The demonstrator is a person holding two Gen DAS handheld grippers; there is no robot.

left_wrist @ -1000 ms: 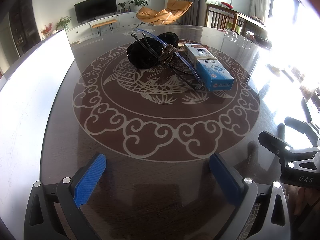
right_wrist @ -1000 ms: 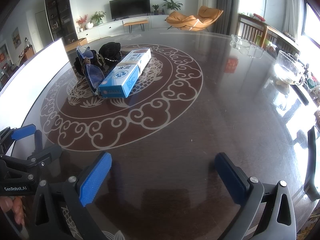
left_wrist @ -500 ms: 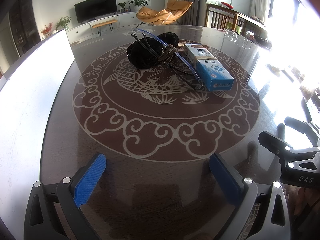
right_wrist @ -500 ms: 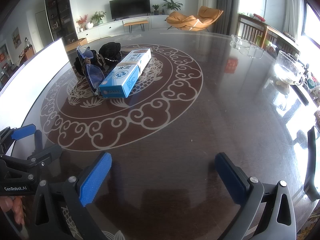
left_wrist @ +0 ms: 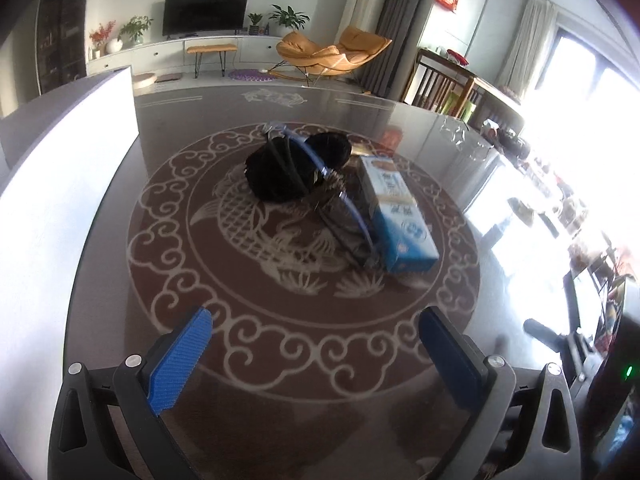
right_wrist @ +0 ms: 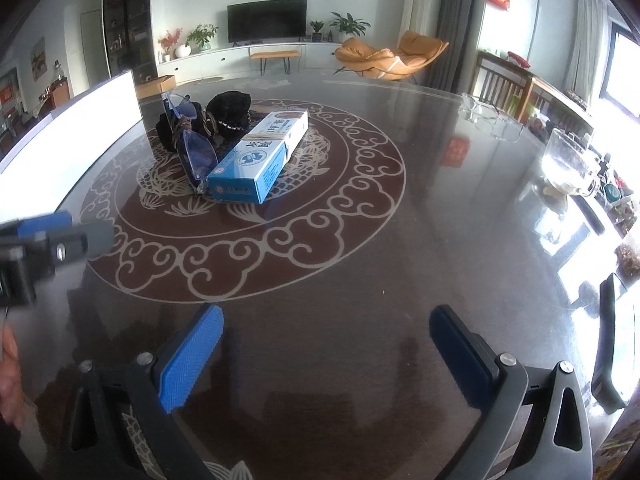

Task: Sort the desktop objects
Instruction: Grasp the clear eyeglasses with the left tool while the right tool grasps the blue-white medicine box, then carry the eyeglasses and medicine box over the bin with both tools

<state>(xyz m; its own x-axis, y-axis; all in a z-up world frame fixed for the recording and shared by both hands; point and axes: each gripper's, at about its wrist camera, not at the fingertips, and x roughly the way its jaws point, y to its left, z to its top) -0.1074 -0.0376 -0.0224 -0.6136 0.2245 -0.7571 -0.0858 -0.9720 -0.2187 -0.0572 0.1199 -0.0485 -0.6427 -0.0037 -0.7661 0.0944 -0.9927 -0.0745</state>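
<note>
A blue and white box lies flat on the dark, glossy tabletop, inside the round fish-and-cloud pattern at the tabletop's middle. Clear blue-tinted goggles lean against the box's long side, touching it, and behind the goggles sits a black, bunched item that also touches them; what it is cannot be told. All three form one tight cluster, well ahead of both pairs of jaws. From the left gripper the cluster lies straight ahead and a little to the right, the box being its rightmost piece. From the right gripper the cluster lies ahead and to the left, with the box nearest. Both grippers have their jaws spread wide and released, with nothing between the blue pads but bare tabletop. In the right wrist view the left gripper shows blurred at the left edge, raised above the tabletop, and part of a hand shows below it. A white board stands along the tabletop's left side. Far to the right of the right jaws, near the bright window edge, stands a glass jug.
</note>
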